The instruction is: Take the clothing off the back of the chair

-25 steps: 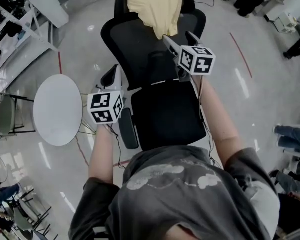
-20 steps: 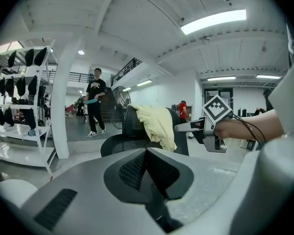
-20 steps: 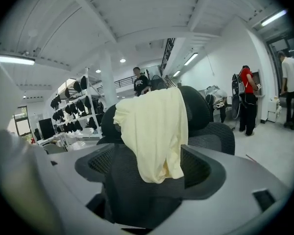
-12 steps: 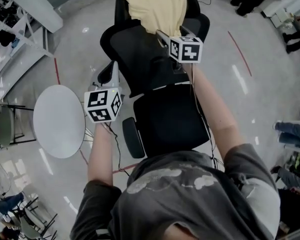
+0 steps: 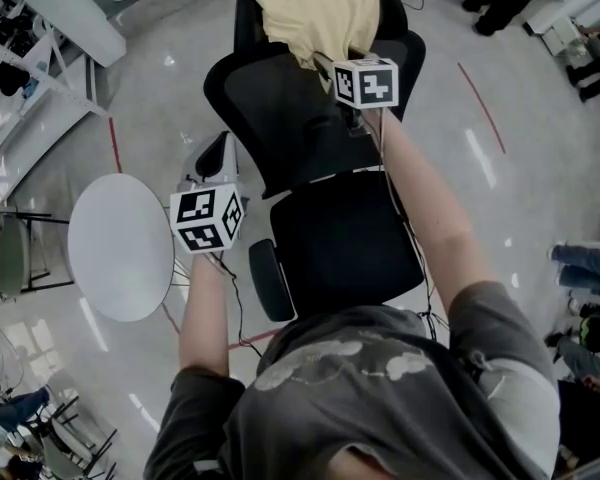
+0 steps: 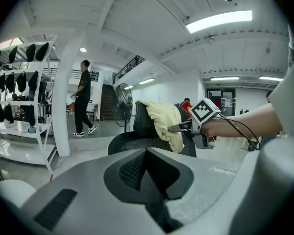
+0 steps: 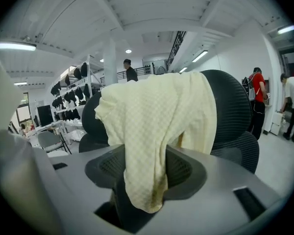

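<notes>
A pale yellow garment (image 5: 315, 13) hangs over the headrest of a black mesh office chair (image 5: 280, 108). In the head view my right gripper (image 5: 323, 63) reaches over the backrest to the garment's lower end. In the right gripper view that hanging end (image 7: 152, 146) lies between the jaws of my right gripper (image 7: 144, 190), which are closing and stand a little apart. My left gripper (image 5: 218, 158) sits lower, by the chair's left armrest. In the left gripper view my left gripper (image 6: 148, 180) is shut on nothing, and the garment (image 6: 164, 124) and right gripper (image 6: 175, 128) show beyond.
A round white table (image 5: 120, 243) stands left of the chair, with white shelving (image 5: 30, 58) behind it. A person (image 6: 83, 99) walks past a floor fan (image 6: 121, 104). Other people (image 7: 257, 99) stand on the right. Red lines (image 5: 480, 103) mark the glossy floor.
My right gripper has moved forward over the backrest until the garment's lower end is between its jaws. My left gripper has shifted a little along the chair's left side.
</notes>
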Demonstrator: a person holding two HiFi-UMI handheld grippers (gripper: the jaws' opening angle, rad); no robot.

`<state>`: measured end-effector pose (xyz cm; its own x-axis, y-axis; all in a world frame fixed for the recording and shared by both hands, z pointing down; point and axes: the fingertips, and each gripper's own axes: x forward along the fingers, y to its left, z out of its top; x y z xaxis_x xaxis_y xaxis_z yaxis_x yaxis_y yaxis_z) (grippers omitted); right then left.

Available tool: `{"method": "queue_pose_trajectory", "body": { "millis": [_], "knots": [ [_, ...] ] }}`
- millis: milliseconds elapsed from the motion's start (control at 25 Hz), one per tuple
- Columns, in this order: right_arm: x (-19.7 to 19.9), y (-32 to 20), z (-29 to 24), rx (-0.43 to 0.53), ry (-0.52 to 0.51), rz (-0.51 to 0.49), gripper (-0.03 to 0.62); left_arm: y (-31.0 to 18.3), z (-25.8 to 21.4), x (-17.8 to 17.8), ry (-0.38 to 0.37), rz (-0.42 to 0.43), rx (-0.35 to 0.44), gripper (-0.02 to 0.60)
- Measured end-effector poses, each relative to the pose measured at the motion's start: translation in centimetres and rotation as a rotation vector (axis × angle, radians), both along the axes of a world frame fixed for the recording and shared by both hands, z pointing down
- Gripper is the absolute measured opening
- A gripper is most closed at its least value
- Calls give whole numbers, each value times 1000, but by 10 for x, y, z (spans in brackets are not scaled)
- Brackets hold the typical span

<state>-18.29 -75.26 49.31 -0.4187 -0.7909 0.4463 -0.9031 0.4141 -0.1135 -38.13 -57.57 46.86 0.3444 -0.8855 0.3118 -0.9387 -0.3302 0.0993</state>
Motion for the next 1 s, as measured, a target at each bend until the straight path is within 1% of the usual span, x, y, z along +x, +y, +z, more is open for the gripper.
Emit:
{"method": "queue_pose_trajectory", "body": {
  "millis": [160, 240, 480, 680, 880, 1000],
  "knots": [
    [9, 5, -4, 7, 13, -4, 105, 4, 5, 13, 1, -5, -8, 0],
    [12, 11, -12, 19, 12, -10, 77, 7, 2, 17, 2, -2, -7, 0],
    [9, 34, -56, 101, 0, -55, 60, 17, -16, 27, 0, 17, 16, 0],
    [9, 58, -98, 142, -61, -111, 51, 31, -35, 40, -2, 19, 48, 0],
    [12, 85, -147, 222, -98, -152, 48, 45, -59, 54, -5, 16, 83, 0],
    [19, 99, -183, 283, -120, -153, 48, 56, -76, 60, -8, 9, 107, 0]
  ]
}}
